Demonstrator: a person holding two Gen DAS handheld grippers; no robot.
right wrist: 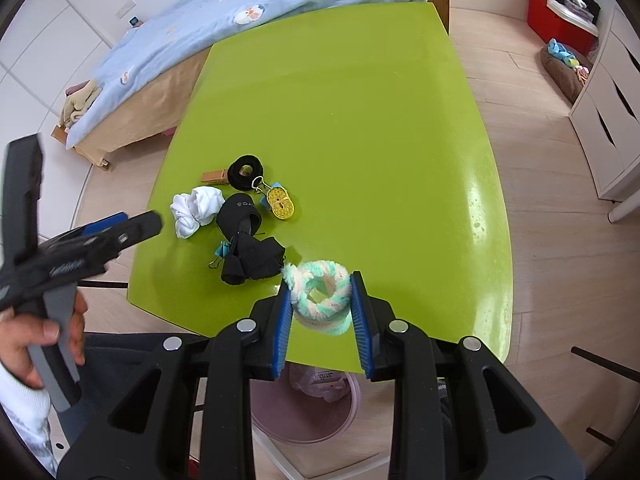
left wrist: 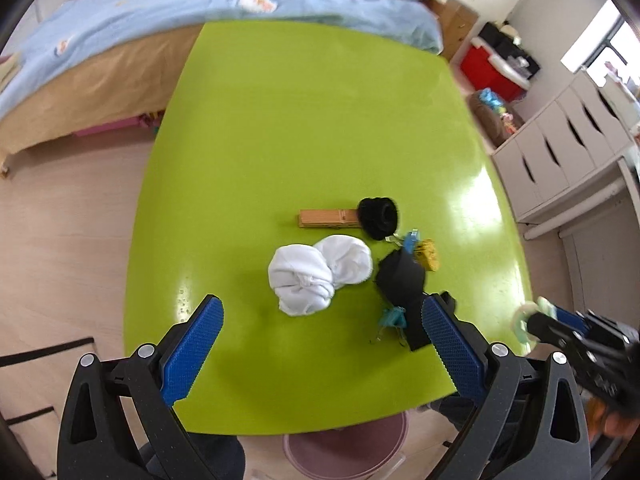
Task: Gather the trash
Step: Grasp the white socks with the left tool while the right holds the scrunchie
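**Clutter at near bench edge**

Right gripper [right wrist: 320, 300] clamps the fluffy ring [right wrist: 320, 298] above the near bench [right wrist: 360, 120] edge — pink bin [right wrist: 340, 412] below. Left gripper [left wrist: 322, 340] fingers spread wide, empty. White socks [left wrist: 316, 272], black socks [right wrist: 250, 248], black scrunchie [right wrist: 245, 172] and clips cluster near-left; far bench half bare.

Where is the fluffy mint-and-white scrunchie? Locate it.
The fluffy mint-and-white scrunchie sits clamped in the right gripper, above the green table's near edge, right of the black cloth.
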